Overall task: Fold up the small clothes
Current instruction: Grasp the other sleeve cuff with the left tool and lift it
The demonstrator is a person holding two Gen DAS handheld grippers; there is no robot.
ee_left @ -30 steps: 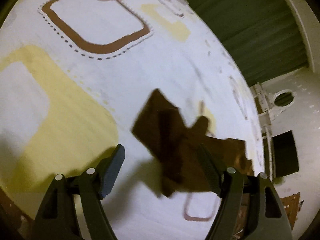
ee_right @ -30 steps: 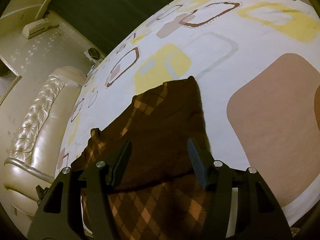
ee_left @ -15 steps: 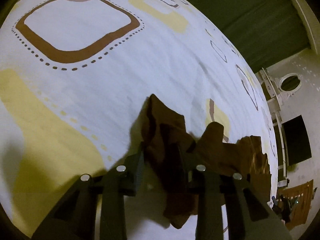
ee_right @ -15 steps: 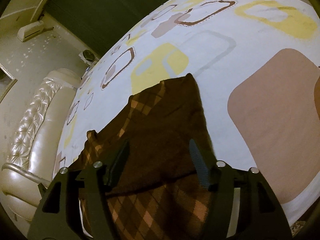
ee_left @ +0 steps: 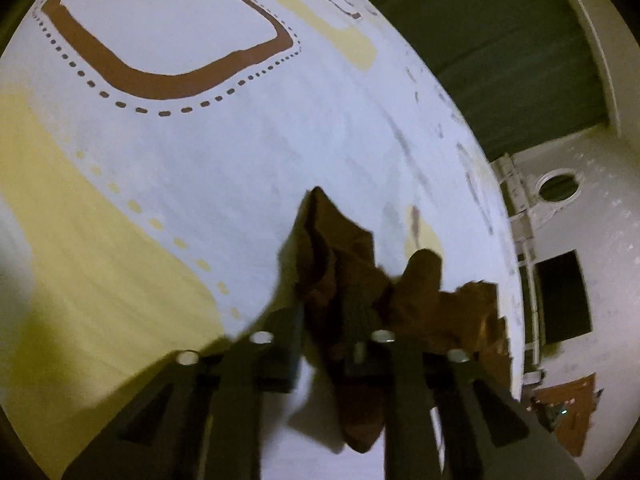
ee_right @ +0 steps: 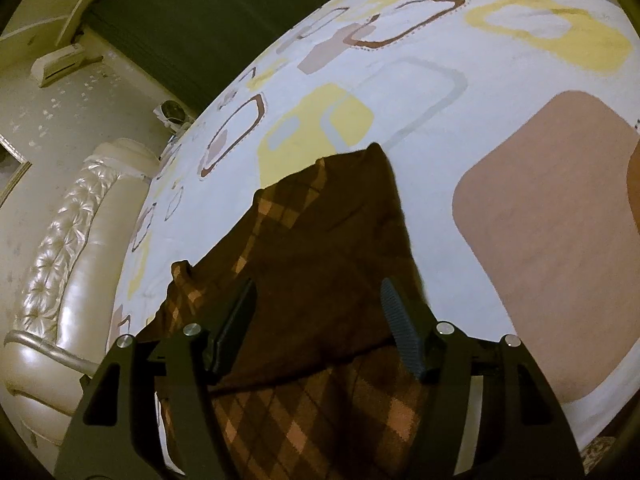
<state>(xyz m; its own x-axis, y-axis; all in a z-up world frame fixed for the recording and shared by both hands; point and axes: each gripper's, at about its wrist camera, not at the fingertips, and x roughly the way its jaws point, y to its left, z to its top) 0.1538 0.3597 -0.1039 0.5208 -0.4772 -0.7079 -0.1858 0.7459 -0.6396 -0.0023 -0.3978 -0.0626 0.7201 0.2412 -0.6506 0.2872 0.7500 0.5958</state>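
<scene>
A small brown garment with an orange diamond pattern (ee_right: pixel 320 264) lies on the bed, one flap folded over it. In the left wrist view my left gripper (ee_left: pixel 326 316) is shut on a bunched corner of the garment (ee_left: pixel 340 256) and holds it a little above the sheet; the rest trails off to the right. In the right wrist view my right gripper (ee_right: pixel 318 312) is open and hovers over the garment, one finger on each side of the folded part, holding nothing.
The bed has a white sheet with yellow, brown and tan rounded squares (ee_right: pixel 540 240). A tufted cream headboard (ee_right: pixel 64 264) stands at the left. Dark green curtains (ee_left: pixel 500 60) hang beyond the bed's far edge.
My left gripper closed on the garment's corner, bunched it and lifted it. My right gripper stayed open over the garment and barely moved.
</scene>
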